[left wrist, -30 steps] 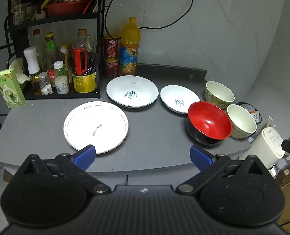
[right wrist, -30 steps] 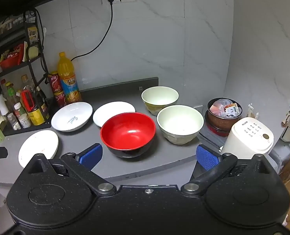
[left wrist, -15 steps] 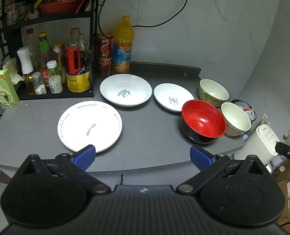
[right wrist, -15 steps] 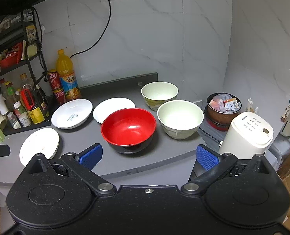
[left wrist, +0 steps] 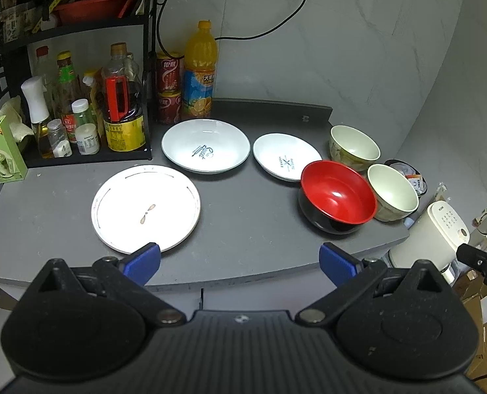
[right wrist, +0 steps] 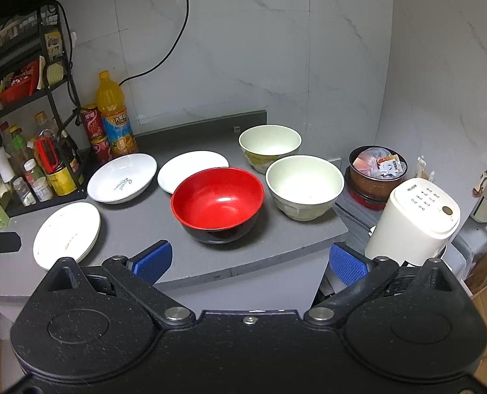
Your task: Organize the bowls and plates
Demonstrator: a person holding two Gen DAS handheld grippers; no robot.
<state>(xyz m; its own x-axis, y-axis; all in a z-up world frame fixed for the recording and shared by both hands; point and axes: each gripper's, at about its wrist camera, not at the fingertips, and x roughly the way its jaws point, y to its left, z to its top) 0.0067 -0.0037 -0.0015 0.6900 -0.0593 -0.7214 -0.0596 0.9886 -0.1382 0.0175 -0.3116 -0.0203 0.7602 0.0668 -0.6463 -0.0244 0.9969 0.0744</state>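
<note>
On the grey counter (left wrist: 250, 229) lie a flat white plate (left wrist: 145, 208) at front left, a deep white plate (left wrist: 205, 150) behind it and a small white plate (left wrist: 286, 157) to the right. A red bowl (left wrist: 337, 196) and two cream bowls (left wrist: 392, 192) (left wrist: 354, 143) stand at the right end. My left gripper (left wrist: 240, 261) hangs open before the counter's front edge, holding nothing. My right gripper (right wrist: 250, 261) is open too, just short of the red bowl (right wrist: 217, 202), with the cream bowls (right wrist: 304, 187) (right wrist: 269, 142) beyond.
A black rack (left wrist: 79, 65) of sauce bottles fills the back left, with stacked red cans (left wrist: 168, 87) and an orange drink bottle (left wrist: 200, 69) beside it. A green box (left wrist: 0, 151) stands far left. A white appliance (right wrist: 410, 223) and a brown pot (right wrist: 376, 172) sit right of the counter.
Both grippers drifted slightly; the dishes shift a little in each view. Nothing on the counter has moved and both grippers remain open.
</note>
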